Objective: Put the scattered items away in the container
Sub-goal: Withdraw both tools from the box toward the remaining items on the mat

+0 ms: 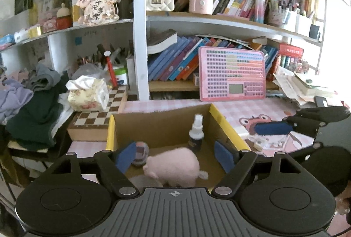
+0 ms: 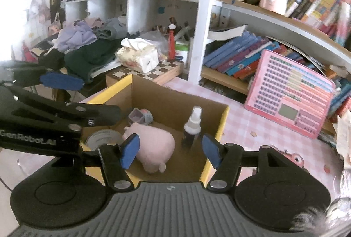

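Observation:
A cardboard box (image 1: 163, 122) with yellow flap edges stands on the pink desk; it also shows in the right wrist view (image 2: 171, 101). Inside lie a pink plush pig (image 1: 175, 167) (image 2: 153, 147), an upright spray bottle (image 1: 196, 133) (image 2: 192, 129), a small grey-purple case (image 1: 140, 153) (image 2: 140, 116) and a tape roll (image 2: 103, 139). My left gripper (image 1: 175, 157) is open and empty, just above the pig. My right gripper (image 2: 170, 150) is open and empty over the box's near side. Each gripper appears at the edge of the other's view.
A pink keyboard-like tablet (image 1: 232, 74) leans on the bookshelf behind the box. A chessboard box (image 1: 98, 118) with a tissue pack (image 1: 88, 94) sits left of it, beside piled clothes (image 1: 33, 105). Papers (image 1: 302, 85) lie far right. A furry object (image 2: 324, 217) shows at the lower right.

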### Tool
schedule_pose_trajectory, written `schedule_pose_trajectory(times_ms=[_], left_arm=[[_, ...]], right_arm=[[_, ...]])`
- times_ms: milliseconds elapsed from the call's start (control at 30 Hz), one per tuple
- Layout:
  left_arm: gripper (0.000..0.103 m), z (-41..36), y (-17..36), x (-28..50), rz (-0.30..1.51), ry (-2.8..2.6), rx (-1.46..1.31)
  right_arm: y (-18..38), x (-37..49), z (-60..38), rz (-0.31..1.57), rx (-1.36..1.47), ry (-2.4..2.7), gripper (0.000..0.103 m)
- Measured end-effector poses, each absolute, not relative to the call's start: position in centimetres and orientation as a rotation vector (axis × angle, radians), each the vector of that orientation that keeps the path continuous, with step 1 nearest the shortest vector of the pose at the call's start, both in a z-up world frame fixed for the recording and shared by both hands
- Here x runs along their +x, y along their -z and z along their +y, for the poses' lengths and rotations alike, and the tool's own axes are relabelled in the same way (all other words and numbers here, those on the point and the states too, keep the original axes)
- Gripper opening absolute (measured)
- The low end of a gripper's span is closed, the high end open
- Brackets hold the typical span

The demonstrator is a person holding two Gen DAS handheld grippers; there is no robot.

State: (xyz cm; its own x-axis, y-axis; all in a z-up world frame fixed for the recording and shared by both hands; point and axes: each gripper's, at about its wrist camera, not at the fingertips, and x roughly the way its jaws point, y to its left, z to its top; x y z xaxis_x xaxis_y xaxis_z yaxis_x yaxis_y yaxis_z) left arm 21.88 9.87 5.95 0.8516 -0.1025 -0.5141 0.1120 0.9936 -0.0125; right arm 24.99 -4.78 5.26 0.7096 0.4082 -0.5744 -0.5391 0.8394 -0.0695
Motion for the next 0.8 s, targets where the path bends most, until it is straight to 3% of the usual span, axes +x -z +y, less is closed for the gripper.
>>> schedule_pose_trajectory(times_ms=[800], left_arm=[[0.085,10.3,-1.3,11.8,0.648,0.081,-0.034]], right_arm=[[-1.3,14.1,-7.2,0.662,-0.099,-0.312,0.07]])
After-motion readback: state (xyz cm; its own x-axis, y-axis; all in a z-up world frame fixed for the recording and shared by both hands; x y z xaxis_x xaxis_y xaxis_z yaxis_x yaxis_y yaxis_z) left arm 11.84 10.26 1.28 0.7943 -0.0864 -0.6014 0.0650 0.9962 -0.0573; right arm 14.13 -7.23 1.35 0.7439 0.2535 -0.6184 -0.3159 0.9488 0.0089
